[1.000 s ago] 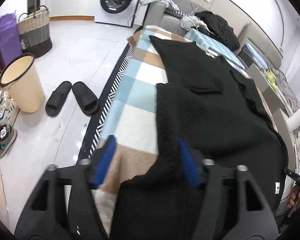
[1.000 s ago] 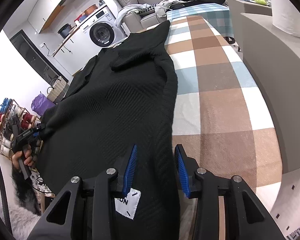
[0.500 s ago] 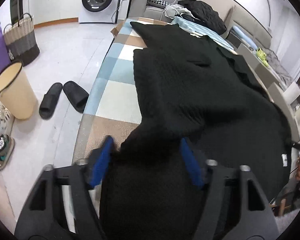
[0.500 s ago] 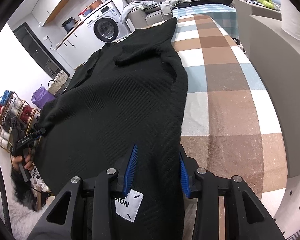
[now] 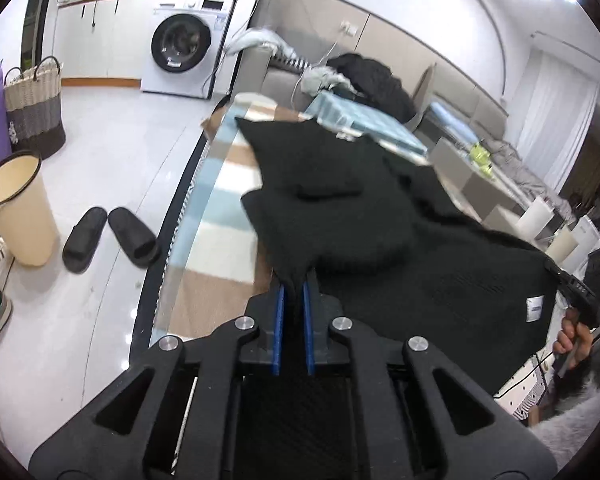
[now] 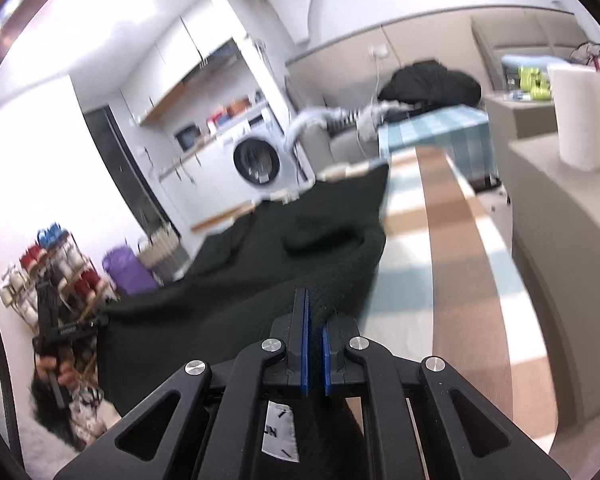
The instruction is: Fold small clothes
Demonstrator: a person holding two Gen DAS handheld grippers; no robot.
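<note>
Checked cloth (image 5: 204, 216) covers long table; washing machine (image 5: 180, 44) behind

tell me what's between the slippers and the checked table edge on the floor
Only bare white floor between the black slippers and the checked table, seen in the left wrist view.

Checked blanket (image 5: 216, 248) covers the table; black garment (image 5: 340, 184) on it.

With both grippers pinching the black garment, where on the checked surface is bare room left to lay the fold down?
Bare checked cloth runs along the black garment on the side by the grey counter, and as a narrower strip toward the floor with the slippers. The far end is crowded by the dark pile.
</note>
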